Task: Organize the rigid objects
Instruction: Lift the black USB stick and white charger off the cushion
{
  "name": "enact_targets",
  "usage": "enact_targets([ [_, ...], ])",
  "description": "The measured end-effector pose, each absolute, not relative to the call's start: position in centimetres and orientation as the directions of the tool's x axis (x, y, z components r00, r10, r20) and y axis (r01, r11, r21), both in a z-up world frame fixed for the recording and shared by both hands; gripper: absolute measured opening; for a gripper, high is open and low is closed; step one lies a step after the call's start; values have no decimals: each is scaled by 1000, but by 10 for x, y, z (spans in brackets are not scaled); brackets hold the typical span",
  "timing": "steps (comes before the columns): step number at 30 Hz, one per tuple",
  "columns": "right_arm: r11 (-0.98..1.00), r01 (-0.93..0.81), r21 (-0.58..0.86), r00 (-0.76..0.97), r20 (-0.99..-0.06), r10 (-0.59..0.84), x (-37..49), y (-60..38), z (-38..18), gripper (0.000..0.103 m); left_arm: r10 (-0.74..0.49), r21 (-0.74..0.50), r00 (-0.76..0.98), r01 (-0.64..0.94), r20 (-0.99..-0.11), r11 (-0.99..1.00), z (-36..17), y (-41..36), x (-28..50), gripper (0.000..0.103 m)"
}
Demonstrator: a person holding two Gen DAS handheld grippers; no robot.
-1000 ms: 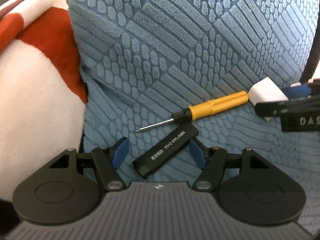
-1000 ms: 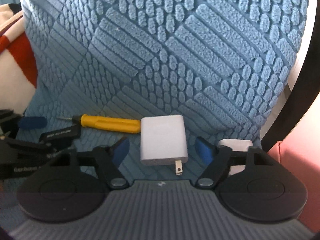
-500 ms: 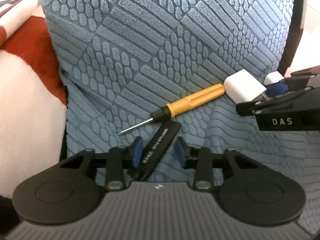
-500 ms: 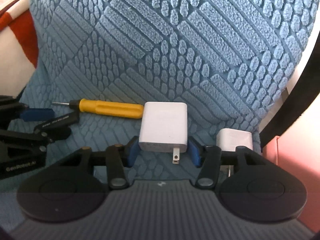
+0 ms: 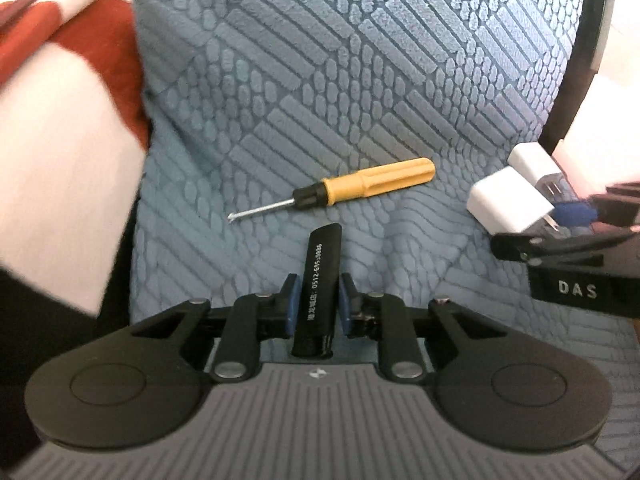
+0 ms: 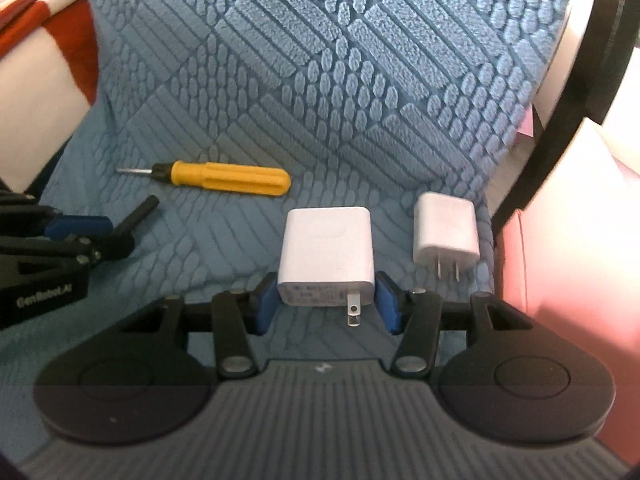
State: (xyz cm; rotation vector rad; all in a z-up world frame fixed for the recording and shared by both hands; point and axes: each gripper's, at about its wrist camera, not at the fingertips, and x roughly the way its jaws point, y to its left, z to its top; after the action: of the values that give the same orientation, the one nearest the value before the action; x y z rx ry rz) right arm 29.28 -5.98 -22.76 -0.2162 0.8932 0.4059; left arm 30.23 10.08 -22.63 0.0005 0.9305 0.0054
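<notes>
My left gripper is shut on a black bar with white print, lifted off the blue cushion. It also shows at the left of the right wrist view. My right gripper is shut on a large white plug adapter, prong toward the camera; it shows at the right of the left wrist view. A yellow-handled screwdriver lies on the cushion beyond both grippers, also seen in the right wrist view. A smaller white plug adapter lies to the right.
Everything rests on a blue textured cushion. A white and red blanket lies at the left. A black curved frame and a pink box stand at the right.
Both grippers closed on their objects and lifted them: the left took the black bar, which turned to point straight ahead, and the right took the large white adapter. The screwdriver stayed in place.
</notes>
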Motion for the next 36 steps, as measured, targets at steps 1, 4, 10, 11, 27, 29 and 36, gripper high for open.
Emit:
enact_targets([
  [1, 903, -429, -16, 558, -791, 251, 288, -63, -226, 54, 9, -5, 598, -21, -801, 1000, -225, 101, 297, 17],
  [4, 900, -436, -33, 566, -787, 245, 270, -71, -221, 54, 17, -26, 600, -63, -800, 998, -222, 102, 284, 13],
  [10, 899, -437, -37, 568, -786, 244, 241, -82, -211, 54, -10, -78, 599, -88, -800, 993, -217, 101, 260, 12],
  [11, 897, -440, -38, 569, -785, 245, 243, -82, -210, 54, -19, -94, 600, -95, -800, 991, -216, 101, 256, 12],
  [27, 899, -436, -38, 574, -782, 245, 166, -102, -187, 53, -134, -264, 594, -137, -794, 955, -208, 96, 195, 11],
  [29, 897, -440, -37, 569, -784, 246, 159, -105, -186, 53, -162, -299, 577, -150, -801, 942, -211, 95, 190, 11],
  [36, 921, -389, 33, 503, -830, 242, 146, -120, -195, 53, -188, -331, 566, -160, -802, 930, -211, 78, 171, 11],
])
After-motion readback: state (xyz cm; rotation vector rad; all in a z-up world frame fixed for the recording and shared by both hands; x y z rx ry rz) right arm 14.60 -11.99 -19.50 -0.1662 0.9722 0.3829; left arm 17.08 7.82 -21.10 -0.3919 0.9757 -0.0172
